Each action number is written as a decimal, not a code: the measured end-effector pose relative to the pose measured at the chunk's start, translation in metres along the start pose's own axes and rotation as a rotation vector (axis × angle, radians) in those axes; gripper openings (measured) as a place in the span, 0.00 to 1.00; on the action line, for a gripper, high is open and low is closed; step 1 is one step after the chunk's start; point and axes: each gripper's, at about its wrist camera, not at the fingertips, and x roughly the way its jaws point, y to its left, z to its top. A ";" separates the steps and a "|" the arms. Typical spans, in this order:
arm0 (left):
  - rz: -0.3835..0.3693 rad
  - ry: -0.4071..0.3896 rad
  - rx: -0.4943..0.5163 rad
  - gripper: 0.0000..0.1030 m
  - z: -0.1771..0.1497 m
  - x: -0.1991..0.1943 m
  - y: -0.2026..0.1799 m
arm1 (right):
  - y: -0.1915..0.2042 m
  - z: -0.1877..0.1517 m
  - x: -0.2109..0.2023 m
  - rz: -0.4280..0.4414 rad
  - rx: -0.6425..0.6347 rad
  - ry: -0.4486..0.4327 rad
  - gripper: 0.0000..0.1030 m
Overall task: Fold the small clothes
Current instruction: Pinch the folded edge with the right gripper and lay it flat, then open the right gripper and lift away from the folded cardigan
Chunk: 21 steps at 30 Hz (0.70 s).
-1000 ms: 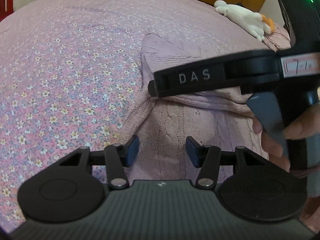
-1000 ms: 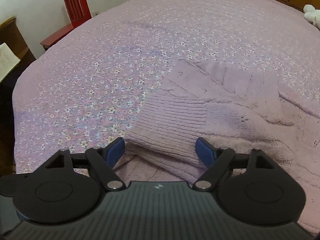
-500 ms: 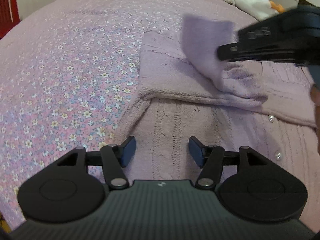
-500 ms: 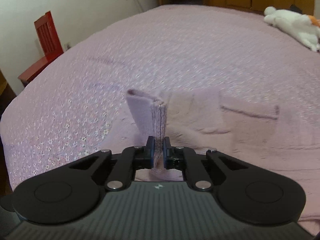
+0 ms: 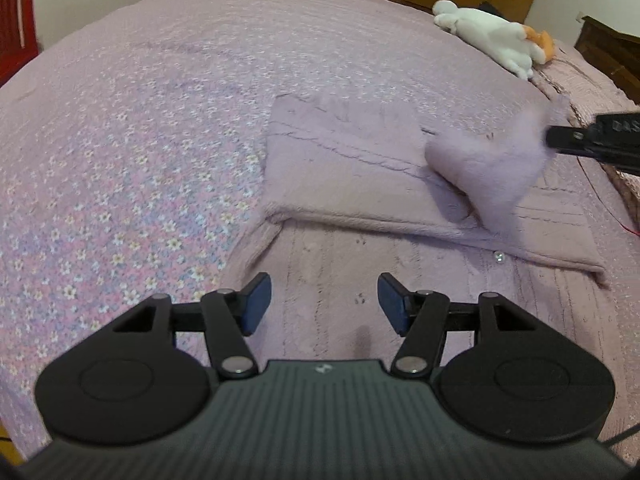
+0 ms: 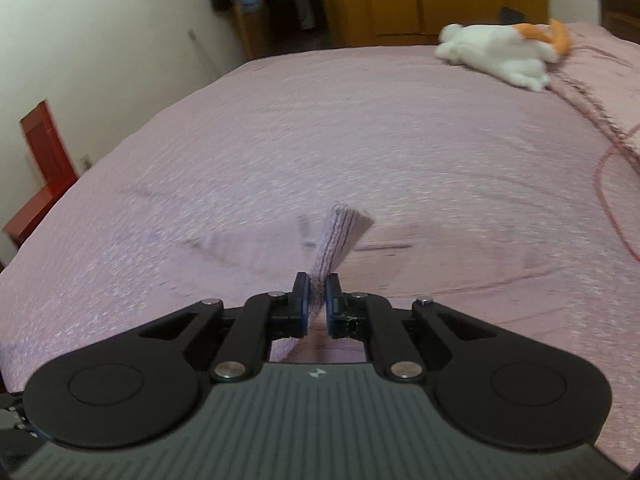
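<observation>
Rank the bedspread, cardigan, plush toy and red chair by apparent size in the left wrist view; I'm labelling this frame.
1. Bedspread
2. Cardigan
3. Plush toy
4. Red chair, though it is cut off at the frame edge and far from the camera, so its rank against the toy is unsure.

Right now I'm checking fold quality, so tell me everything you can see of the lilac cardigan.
The lilac cardigan is a soft cable-knit garment with small shiny buttons, lying on the floral bedspread. Its upper part is folded over the body along a crosswise edge. One sleeve is lifted off the pile, its ribbed cuff pinched in the right gripper, whose jaws are closed on it. The left gripper hovers over the lower body, jaws apart, holding nothing.
</observation>
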 end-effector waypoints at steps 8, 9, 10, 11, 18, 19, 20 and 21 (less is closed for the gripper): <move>0.011 -0.004 0.042 0.59 0.007 0.006 -0.005 | -0.079 -0.014 -0.024 -0.106 0.097 -0.018 0.08; 0.013 -0.006 0.044 0.59 0.008 0.006 -0.003 | -0.088 -0.019 -0.026 -0.117 0.111 -0.011 0.08; 0.012 -0.011 0.044 0.59 0.008 0.006 -0.002 | -0.095 -0.023 -0.026 -0.121 0.124 0.000 0.08; 0.008 -0.017 0.041 0.59 0.009 0.005 0.000 | -0.101 -0.028 -0.023 -0.116 0.141 0.016 0.08; 0.017 -0.003 0.005 0.59 0.015 0.015 0.013 | -0.102 -0.043 -0.009 -0.131 0.129 0.054 0.10; 0.017 -0.004 0.005 0.59 0.015 0.016 0.013 | -0.101 -0.043 -0.008 -0.121 0.129 0.058 0.12; 0.016 -0.005 0.008 0.59 0.016 0.017 0.013 | -0.102 -0.043 -0.008 -0.111 0.129 0.059 0.19; 0.015 -0.008 0.013 0.59 0.016 0.018 0.013 | -0.103 -0.043 -0.009 -0.116 0.128 0.054 0.23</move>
